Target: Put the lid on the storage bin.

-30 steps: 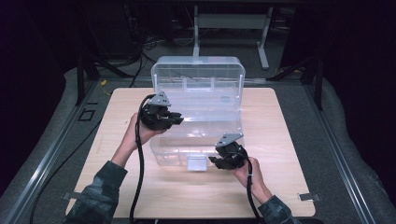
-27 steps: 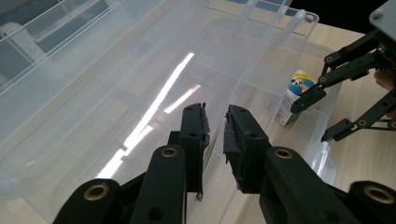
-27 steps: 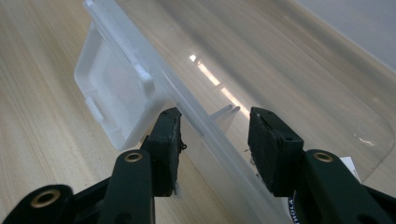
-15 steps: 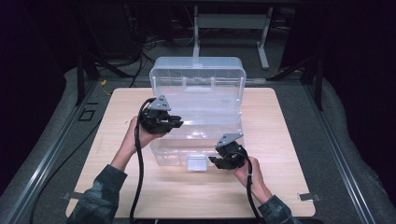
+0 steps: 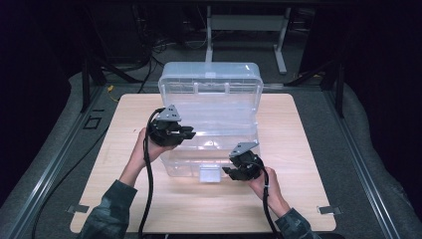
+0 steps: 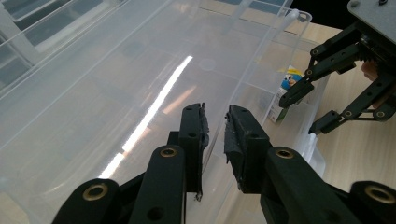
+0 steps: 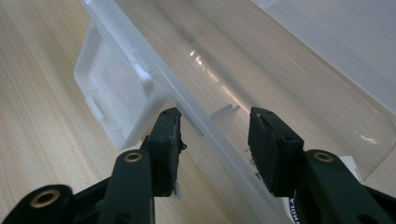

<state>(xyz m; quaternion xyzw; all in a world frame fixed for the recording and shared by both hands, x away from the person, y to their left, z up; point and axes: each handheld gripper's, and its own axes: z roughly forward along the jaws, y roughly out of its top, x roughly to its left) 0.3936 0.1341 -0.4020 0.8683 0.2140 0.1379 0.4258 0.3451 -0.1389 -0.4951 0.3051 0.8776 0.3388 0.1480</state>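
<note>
Between the left gripper (image 6: 215,135) jaws, a clear, glossy plastic bin (image 6: 140,84) wall is being streaked by glare. The jaws are being shown as matt black with rough pads (image 6: 233,140) and brass-coloured rivets. Beneath the right gripper (image 7: 215,140) jaws, a pale, matt wood-grain table (image 7: 42,116) is being seen.

We've got a light wood table (image 5: 308,129) centre frame, grain running left-right, w/ grey tape tabs at its near corners, one left (image 5: 78,208), one right (image 5: 327,209). Grey carpet (image 5: 378,164) wraps round it on both sides. A metal rail (image 5: 54,164) runs diagonally along the left. Just beside it we spot a small black square outline (image 5: 92,122) on the carpet. At the back there's a white stand (image 5: 244,22) w/ crossbar and legs, dark cables (image 5: 164,47) bunched to its left. Bkgd beyond that is too dark to make out.
</note>
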